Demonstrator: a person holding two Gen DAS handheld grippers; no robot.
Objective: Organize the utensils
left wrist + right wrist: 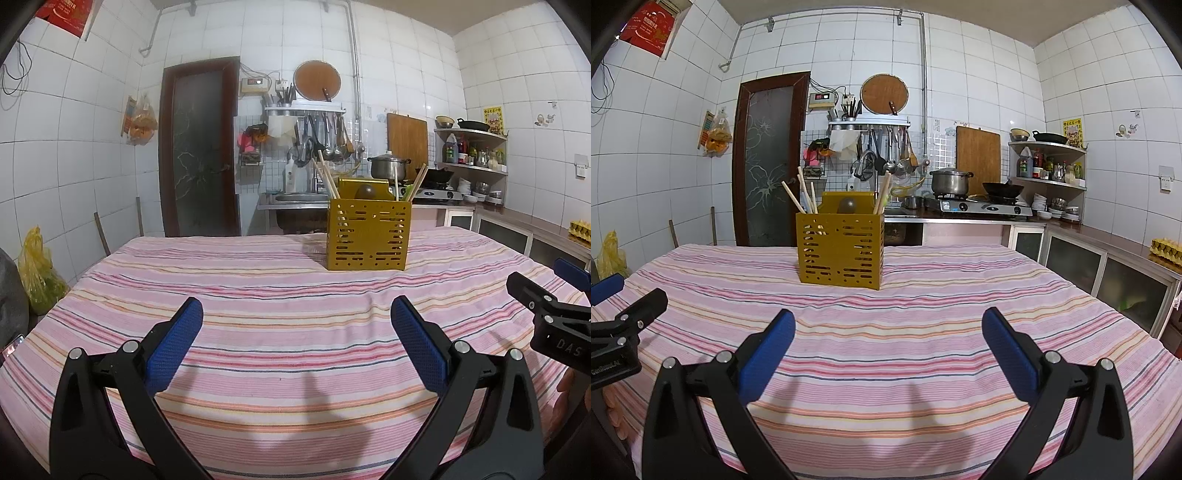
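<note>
Nearest to me, my left gripper (296, 341) hangs low over the striped tablecloth (280, 280) with its jaws spread wide and nothing between the blue pads (173, 347) — only pink, orange and grey stripes show through the gap. My right gripper (888, 347) is the same: fully apart, holding nothing, just above the cloth. Each one shows at the edge of the other's view (the right gripper's black frame and a blue tip at the right edge of the left wrist view, the left gripper at the left edge of the right wrist view), so the two sit side by side near the front of the table.

Further out, toward the far end of the table, stands the yellow utensil holder (369, 236) — a perforated metal box, upright on the cloth and well apart from both grippers. Wooden chopsticks (327, 177) lean out of its left side, and more lean out on the right. A dark rounded thing sits in the middle against the raised back plate; I cannot tell what it is.

Beyond the table is the kitchen wall: a dark wooden door (199, 147) with frosted glass, a sink (299, 197) under a rack of hanging ladles (325, 136), a steel pot (388, 166) on the gas stove (982, 206) beside a black wok (1003, 189), and corner shelves (1049, 162) of bottles.
</note>
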